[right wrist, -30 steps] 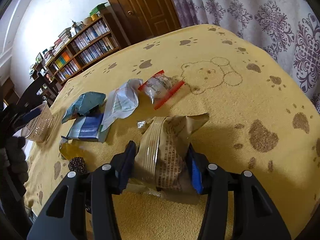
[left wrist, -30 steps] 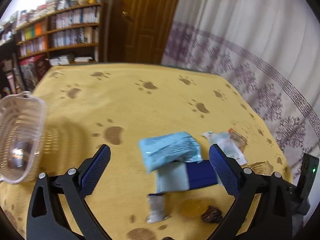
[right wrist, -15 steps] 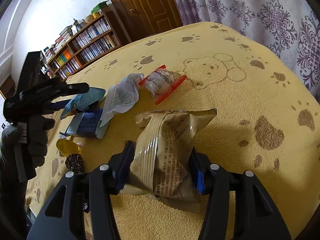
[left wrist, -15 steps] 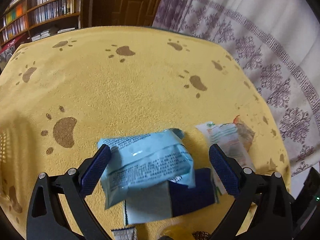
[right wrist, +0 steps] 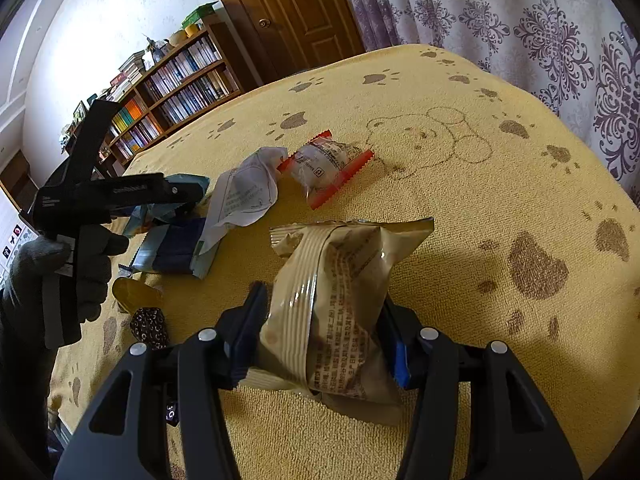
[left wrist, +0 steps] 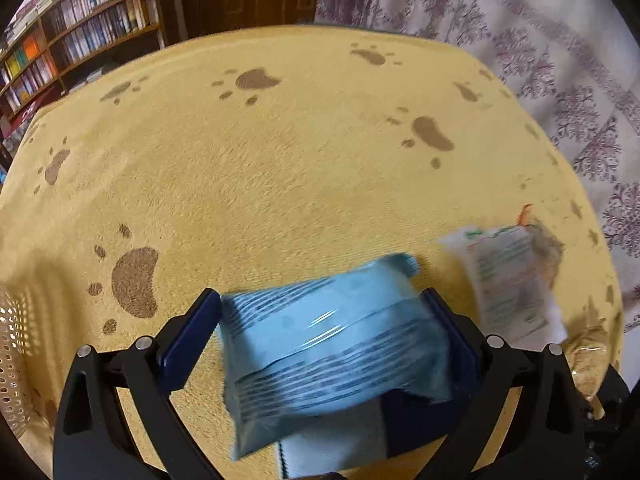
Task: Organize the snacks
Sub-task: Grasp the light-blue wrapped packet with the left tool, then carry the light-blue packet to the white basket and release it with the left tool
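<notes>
My left gripper stands open around a light blue snack packet, which fills the gap between the blue pads; the picture is blurred there. That packet lies on a dark blue and pale packet. In the right wrist view the left gripper, in a gloved hand, hovers over the same light blue packet and the dark blue one. My right gripper is shut on a tan snack packet, upright above the yellow cloth.
A white packet and a clear red-edged packet lie mid-table. A yellow candy and a dark patterned one sit near the left. A perforated basket is at the far left. Bookshelves, door and curtain surround the table.
The left gripper has moved forward and down until the light blue packet sits between its fingers, at the same jaw width. The right gripper still holds the tan packet, slightly raised.
</notes>
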### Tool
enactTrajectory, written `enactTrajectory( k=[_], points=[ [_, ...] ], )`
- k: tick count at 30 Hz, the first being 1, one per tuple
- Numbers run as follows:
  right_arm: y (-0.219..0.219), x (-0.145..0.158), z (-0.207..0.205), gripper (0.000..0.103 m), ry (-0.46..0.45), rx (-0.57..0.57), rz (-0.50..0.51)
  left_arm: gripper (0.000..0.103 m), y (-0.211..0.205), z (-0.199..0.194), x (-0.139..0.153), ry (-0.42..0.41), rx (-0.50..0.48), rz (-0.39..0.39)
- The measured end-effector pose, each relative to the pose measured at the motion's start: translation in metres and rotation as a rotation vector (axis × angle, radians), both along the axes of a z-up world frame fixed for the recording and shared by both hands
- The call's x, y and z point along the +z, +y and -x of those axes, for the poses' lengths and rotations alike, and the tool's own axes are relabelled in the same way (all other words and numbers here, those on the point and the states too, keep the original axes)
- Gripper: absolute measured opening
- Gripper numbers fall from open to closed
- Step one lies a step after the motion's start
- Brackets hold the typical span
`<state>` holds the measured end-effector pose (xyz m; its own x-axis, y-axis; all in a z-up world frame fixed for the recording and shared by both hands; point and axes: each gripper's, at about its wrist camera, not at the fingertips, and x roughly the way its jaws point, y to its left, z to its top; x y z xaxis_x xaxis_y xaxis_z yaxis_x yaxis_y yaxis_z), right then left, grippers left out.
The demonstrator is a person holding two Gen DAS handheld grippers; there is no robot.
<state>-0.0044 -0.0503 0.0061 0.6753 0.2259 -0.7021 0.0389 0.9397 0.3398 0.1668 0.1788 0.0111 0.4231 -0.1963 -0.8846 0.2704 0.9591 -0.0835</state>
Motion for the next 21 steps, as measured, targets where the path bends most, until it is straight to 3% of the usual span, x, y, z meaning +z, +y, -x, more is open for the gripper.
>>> enactTrajectory(
  k=[5,11,15,21],
  points=[
    [-0.001,0.0,-0.002,0.054,-0.001,0.0,0.008,0.099,0.003,0.002,-0.001,-0.026,-0.028,0.0],
    [-0.001,0.0,-0.002,0.054,-0.002,0.0,0.009,0.092,0.009,0.007,0.002,-0.049,-0.056,0.021],
    [-0.001,0.0,-0.002,0.054,-0.002,0.0,0.008,0.082,0.015,0.013,0.01,-0.068,-0.068,0.037],
    [-0.001,0.0,-0.002,0.054,-0.002,0.0,0.008,0.079,0.023,0.017,0.017,-0.087,-0.06,0.065]
  ],
)
